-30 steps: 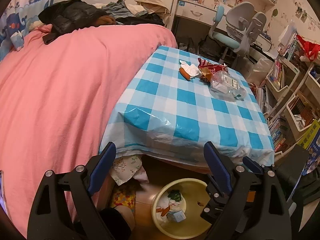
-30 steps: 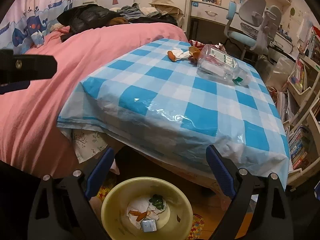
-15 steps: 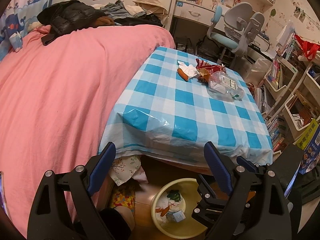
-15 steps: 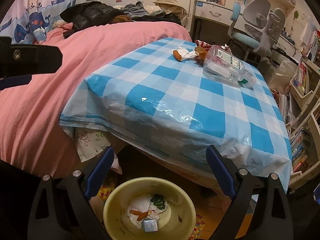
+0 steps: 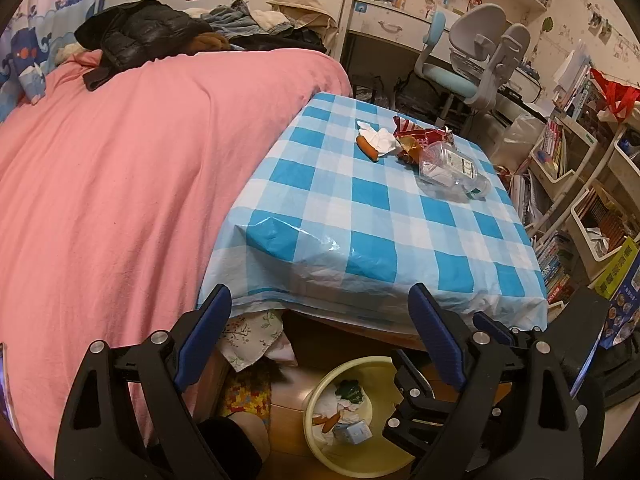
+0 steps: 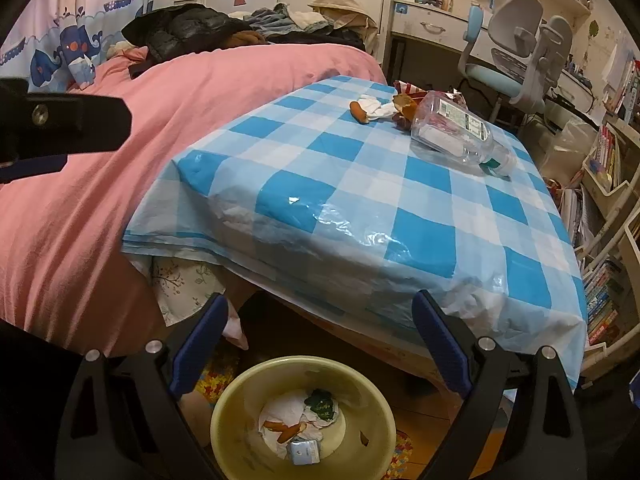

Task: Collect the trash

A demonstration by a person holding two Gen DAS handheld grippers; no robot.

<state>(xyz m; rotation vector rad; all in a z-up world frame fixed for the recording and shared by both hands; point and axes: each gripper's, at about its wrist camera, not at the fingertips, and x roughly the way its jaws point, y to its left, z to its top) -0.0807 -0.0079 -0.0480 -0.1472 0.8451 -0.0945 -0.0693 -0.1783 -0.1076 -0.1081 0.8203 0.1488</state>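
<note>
On the blue-checked table, at its far side, lie a sausage, a crumpled white tissue, a red snack wrapper and a clear plastic bottle on its side. A yellow bin with trash in it stands on the floor below the near table edge. My left gripper and right gripper are both open and empty, held above the bin, short of the table.
A pink bed runs along the table's left side, with clothes piled at its far end. A desk chair stands behind the table. Bookshelves line the right. The left gripper's body shows at the right wrist view's left edge.
Both grippers have drawn back slightly and risen a little; the table looks a bit farther in the left view. Both stay open and empty. The trash has not moved.
</note>
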